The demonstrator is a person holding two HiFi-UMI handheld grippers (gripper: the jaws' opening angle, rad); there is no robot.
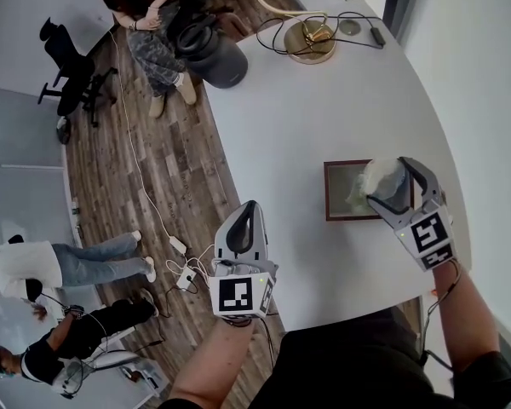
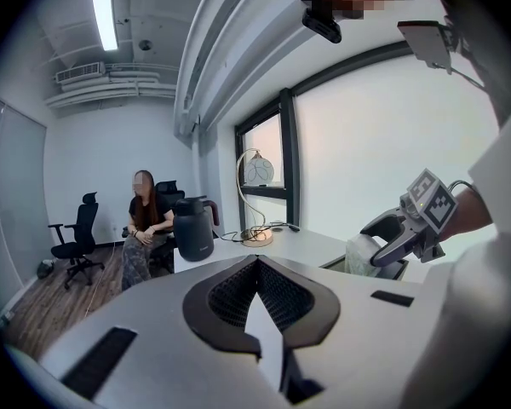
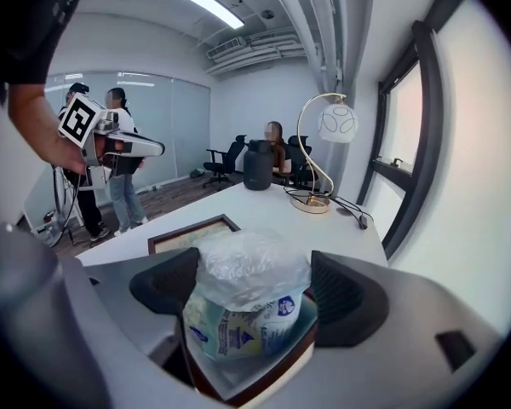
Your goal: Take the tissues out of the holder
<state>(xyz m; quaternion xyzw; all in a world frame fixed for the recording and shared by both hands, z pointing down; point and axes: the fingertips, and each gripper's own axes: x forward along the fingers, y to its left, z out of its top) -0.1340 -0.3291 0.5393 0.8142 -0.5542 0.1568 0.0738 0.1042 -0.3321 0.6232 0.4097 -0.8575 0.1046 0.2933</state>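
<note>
Right hand-held gripper low over the right end of the white surface, jaws spread wide, one on either side of the tissue pack. Both pads close beside the crinkled clear wrapper at the top of the pack, neither seen pressing it in. Pack upright, blue print on its lower half, standing in the corner of the holder nearest this gripper. Holder a shallow dark-rimmed rectangle, flat on the surface. In the head view, pack at the holder's right end, between the gripper's two grey fingers.

Left hand-held gripper held up off the left edge of the surface, over the wooden floor, well apart from holder and pack. Jaws together, nothing between them.

Farther out on the surface, a lamp with a round gold base and a thin curved stem. At the far left corner, a dark jug. Just beyond the jug, a seated person, and a black office chair to that person's side. Two more people on the floor at the lower left of the head view.
</note>
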